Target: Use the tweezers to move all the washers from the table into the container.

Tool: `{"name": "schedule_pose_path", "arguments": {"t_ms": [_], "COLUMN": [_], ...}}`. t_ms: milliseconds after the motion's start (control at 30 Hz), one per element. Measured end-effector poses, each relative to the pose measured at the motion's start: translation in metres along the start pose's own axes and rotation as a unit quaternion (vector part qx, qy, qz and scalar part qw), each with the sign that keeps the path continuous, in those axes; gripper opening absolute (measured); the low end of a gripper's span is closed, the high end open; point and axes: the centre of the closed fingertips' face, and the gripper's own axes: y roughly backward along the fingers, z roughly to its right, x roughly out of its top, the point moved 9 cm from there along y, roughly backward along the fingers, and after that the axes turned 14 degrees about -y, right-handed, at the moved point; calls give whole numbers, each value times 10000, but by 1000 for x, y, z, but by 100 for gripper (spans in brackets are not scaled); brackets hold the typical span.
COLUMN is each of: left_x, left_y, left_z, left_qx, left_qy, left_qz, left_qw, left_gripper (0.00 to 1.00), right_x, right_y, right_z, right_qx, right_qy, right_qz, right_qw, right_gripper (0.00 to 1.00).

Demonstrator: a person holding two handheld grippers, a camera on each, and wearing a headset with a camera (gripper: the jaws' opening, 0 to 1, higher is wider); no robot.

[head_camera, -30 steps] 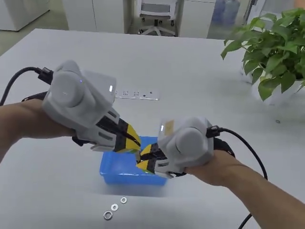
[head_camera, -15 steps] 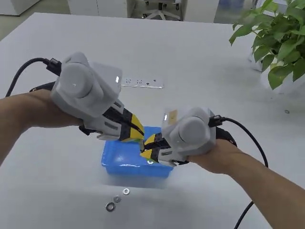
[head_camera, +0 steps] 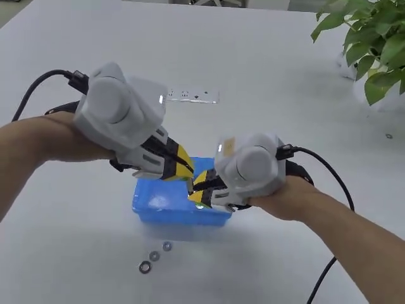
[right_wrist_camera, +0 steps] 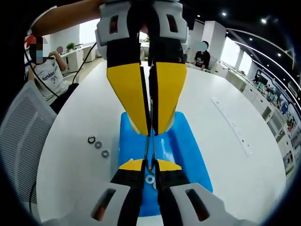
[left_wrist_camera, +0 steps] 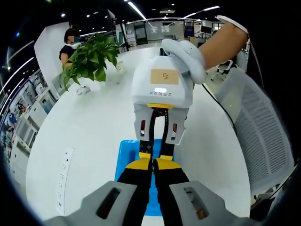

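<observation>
Both grippers meet tip to tip above the blue container (head_camera: 158, 204). My left gripper (head_camera: 184, 170) is shut on the thin metal tweezers (right_wrist_camera: 151, 123), which run from its yellow jaws down into my right gripper (right_wrist_camera: 150, 165). The right gripper (head_camera: 197, 190) is shut around the tweezers' lower end. One washer (right_wrist_camera: 149, 179) lies on the floor of the container (right_wrist_camera: 188, 150), just under the right jaws. Three washers (head_camera: 154, 256) lie in a short row on the white table in front of the container, seen also as washers (right_wrist_camera: 98, 145) left of it.
A white power strip (head_camera: 190, 96) lies on the table beyond the container. A potted plant (head_camera: 373, 38) stands at the far right. A black cable (head_camera: 329, 183) trails from the right gripper. People sit at desks in the background.
The head camera has tilted down and moved closer. Both grippers have stayed together over the container with the tweezers between them. The three washers on the table have not moved.
</observation>
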Motion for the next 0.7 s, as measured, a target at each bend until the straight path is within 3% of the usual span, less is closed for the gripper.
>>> {"name": "schedule_pose_path", "arguments": {"t_ms": [367,700], "left_x": [-12,-12], "left_y": [-6,-7], "left_z": [-4,-4], "left_qx": [-55,-74], "left_qy": [82,95], "left_qz": [-36,-36], "left_qw": [9999,9999], "left_gripper": [6,6], "right_x": [-4,-6], "right_y": [-11,-11], "right_z": [6,6], "right_qx": [115,115], "right_qy": [-66,-51], "right_qz": [-67,-92], "right_qw": [9999,9999], "right_gripper": [10,11]}}
